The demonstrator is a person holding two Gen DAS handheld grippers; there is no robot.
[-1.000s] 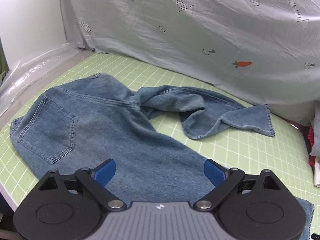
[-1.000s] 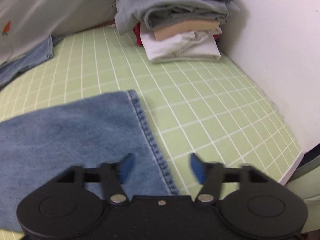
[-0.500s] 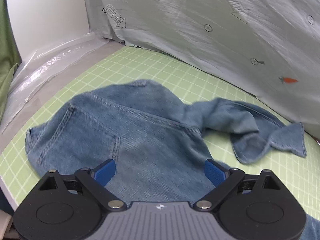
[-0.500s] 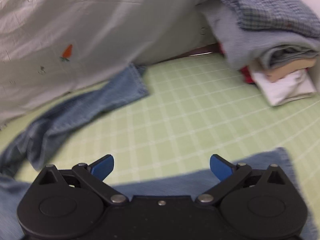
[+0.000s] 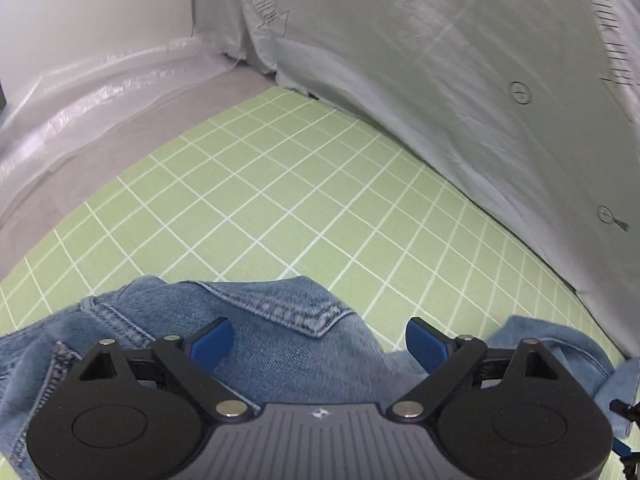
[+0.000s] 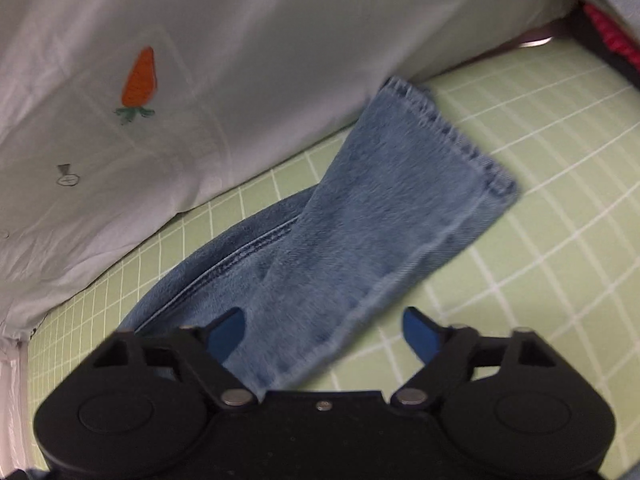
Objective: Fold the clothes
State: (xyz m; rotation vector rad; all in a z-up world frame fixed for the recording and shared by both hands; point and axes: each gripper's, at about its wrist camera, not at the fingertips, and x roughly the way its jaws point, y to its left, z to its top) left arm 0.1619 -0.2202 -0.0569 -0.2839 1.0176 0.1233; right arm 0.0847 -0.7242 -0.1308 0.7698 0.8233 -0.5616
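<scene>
Your left gripper (image 5: 318,343) stands wide, and its jaws are closing. The blue pads (image 5: 212,342) sit on either side of the waist end of the jeans (image 5: 280,344), with denim lying between them, but neither pad presses on the cloth: nothing is gripped. The folded waistband corner lies just beyond the fingertips, at 12 o'clock from the gripper.

Your right gripper (image 6: 323,330) is also spread, somewhat less wide, and its jaws are closing. One leg of the jeans (image 6: 384,216) runs from between the pads toward 1 o'clock and ends in a stitched hem near the backdrop. The left-hand pad (image 6: 226,332) is over the denim; whether it touches cannot be told. The right-hand pad is clear, above bare mat. Nothing is clamped.

Location of the garment: the jeans lie on the green grid mat (image 5: 280,200). In the left wrist view the waist occupies 6 to 9 o'clock, with a further fold of denim at 4 o'clock. In the right wrist view the leg is twisted, its side seam showing at 9 o'clock from the gripper.

Surroundings: a pale printed sheet (image 6: 240,60) with a carrot motif (image 6: 139,80) hangs behind the mat. Clear plastic film (image 5: 80,112) lies along the mat edge at 10 o'clock in the left wrist view. A red item (image 6: 608,32) shows at 1 o'clock in the right wrist view, too cropped to identify.
</scene>
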